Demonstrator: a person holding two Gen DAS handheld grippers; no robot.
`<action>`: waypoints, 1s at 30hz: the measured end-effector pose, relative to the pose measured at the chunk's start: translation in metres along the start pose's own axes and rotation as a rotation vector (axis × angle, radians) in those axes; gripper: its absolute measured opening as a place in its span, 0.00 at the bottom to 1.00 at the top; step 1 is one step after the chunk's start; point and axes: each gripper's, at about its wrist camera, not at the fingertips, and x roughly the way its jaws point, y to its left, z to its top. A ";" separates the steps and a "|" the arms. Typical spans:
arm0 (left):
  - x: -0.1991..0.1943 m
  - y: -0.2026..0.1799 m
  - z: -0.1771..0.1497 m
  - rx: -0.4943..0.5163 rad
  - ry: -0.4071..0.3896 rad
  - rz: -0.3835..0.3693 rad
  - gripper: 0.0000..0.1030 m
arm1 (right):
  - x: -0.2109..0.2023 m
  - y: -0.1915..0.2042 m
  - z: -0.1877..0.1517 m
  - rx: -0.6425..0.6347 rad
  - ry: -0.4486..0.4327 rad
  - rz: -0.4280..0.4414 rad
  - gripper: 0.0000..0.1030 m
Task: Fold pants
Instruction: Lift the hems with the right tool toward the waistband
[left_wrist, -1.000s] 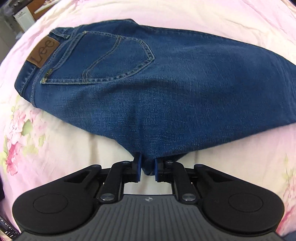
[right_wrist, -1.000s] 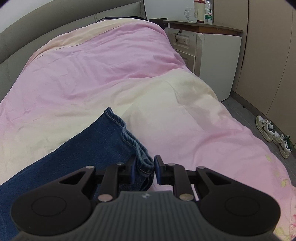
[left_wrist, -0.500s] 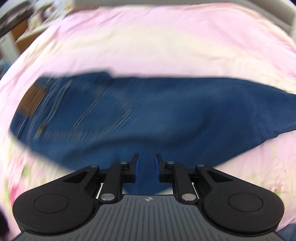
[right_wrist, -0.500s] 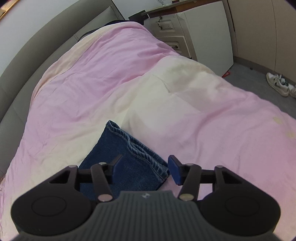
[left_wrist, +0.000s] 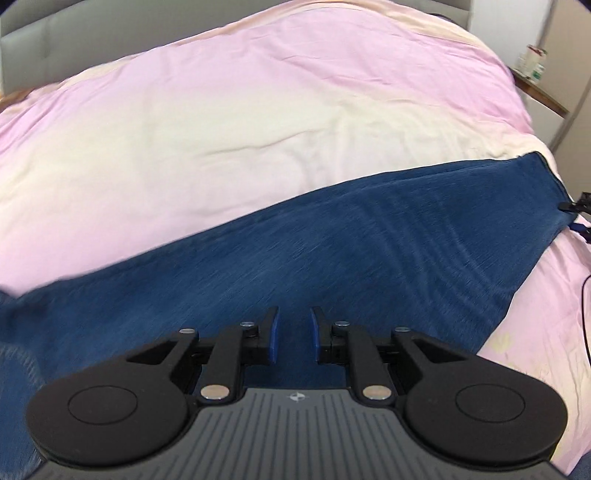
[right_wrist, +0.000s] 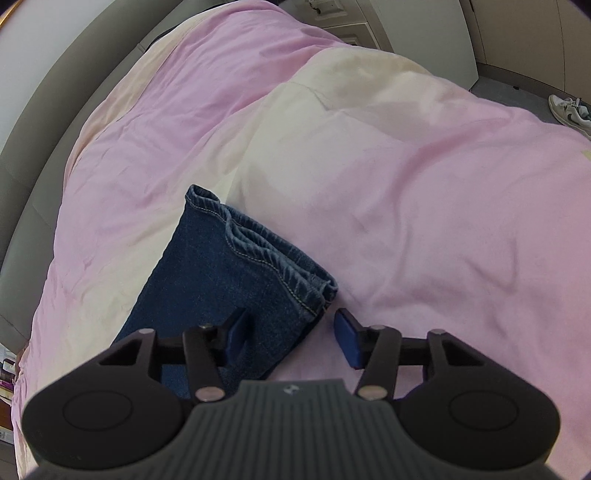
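Dark blue denim pants (left_wrist: 332, 251), lying flat on pink-and-cream quilted bed (left_wrist: 258, 122). Left claw (left_wrist: 294, 334) above pants, slightly apart, empty. Right claw (right_wrist: 291, 334) beside pants' hem, wide apart.

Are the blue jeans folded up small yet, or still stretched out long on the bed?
Still long. The jeans stretch across the pink bed cover, both leg hems stacked together.
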 end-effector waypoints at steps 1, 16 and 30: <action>0.009 -0.006 0.004 0.027 0.004 -0.010 0.19 | 0.002 -0.001 -0.001 0.001 -0.011 0.011 0.40; 0.078 -0.011 0.073 0.346 0.073 -0.060 0.78 | -0.021 0.021 0.009 -0.202 -0.057 0.007 0.13; 0.082 -0.022 0.081 0.186 -0.041 0.003 0.05 | -0.042 0.040 0.008 -0.239 -0.164 0.066 0.07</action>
